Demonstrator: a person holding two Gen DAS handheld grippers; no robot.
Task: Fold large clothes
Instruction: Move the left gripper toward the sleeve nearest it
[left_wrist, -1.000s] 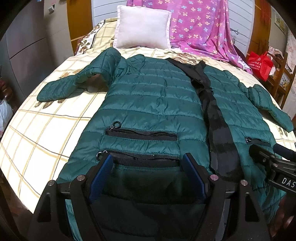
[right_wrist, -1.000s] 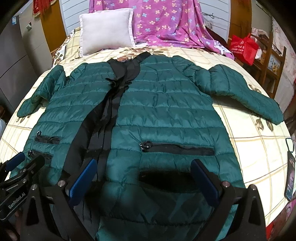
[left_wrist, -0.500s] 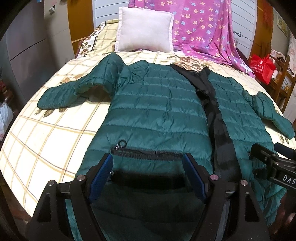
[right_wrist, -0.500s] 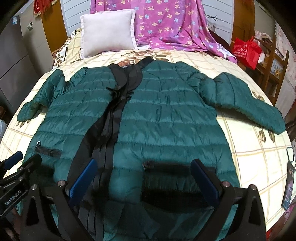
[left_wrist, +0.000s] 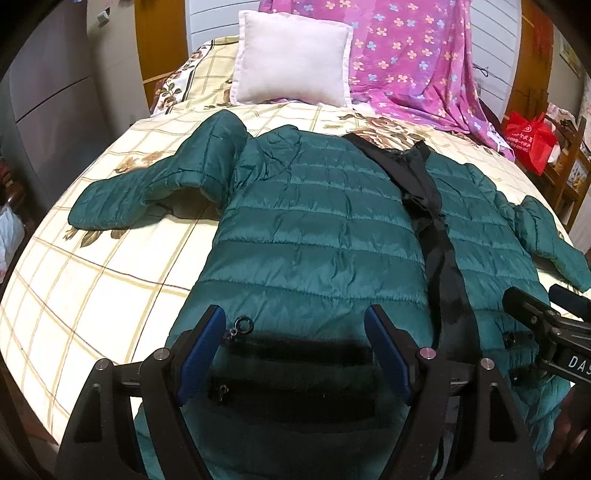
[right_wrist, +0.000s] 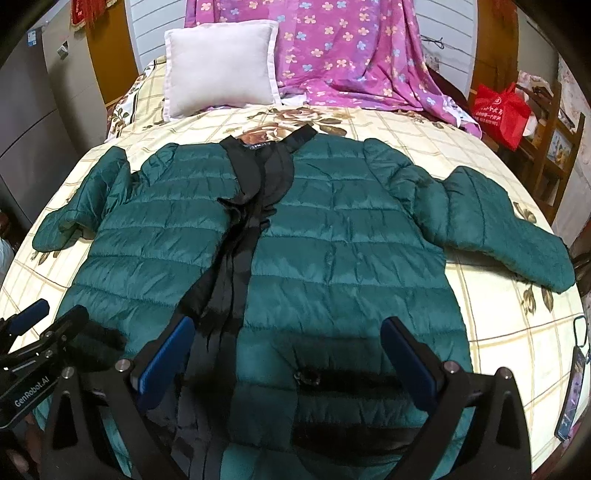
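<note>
A dark green quilted puffer jacket (left_wrist: 314, 221) lies front up on the bed, also in the right wrist view (right_wrist: 343, 240), with a black placket (right_wrist: 240, 258) down its middle and both sleeves spread out. My left gripper (left_wrist: 295, 325) is open, hovering over the jacket's left pocket zip (left_wrist: 295, 343) near the hem. My right gripper (right_wrist: 288, 339) is open over the right pocket zip (right_wrist: 332, 376). Each gripper shows at the edge of the other's view, the right gripper (left_wrist: 546, 332) and the left gripper (right_wrist: 44, 332). Neither holds anything.
A cream checked bedsheet (left_wrist: 92, 295) covers the bed. A white pillow (left_wrist: 291, 59) and a pink floral blanket (left_wrist: 413, 62) lie at the head. A red bag (right_wrist: 498, 110) sits on wooden furniture at right. A phone (right_wrist: 572, 384) lies at the bed's right edge.
Both grippers have moved forward and up over the hem, so the pocket zips sit lower in view and closer to the fingers. The jaws stayed open. The jacket has not moved.
</note>
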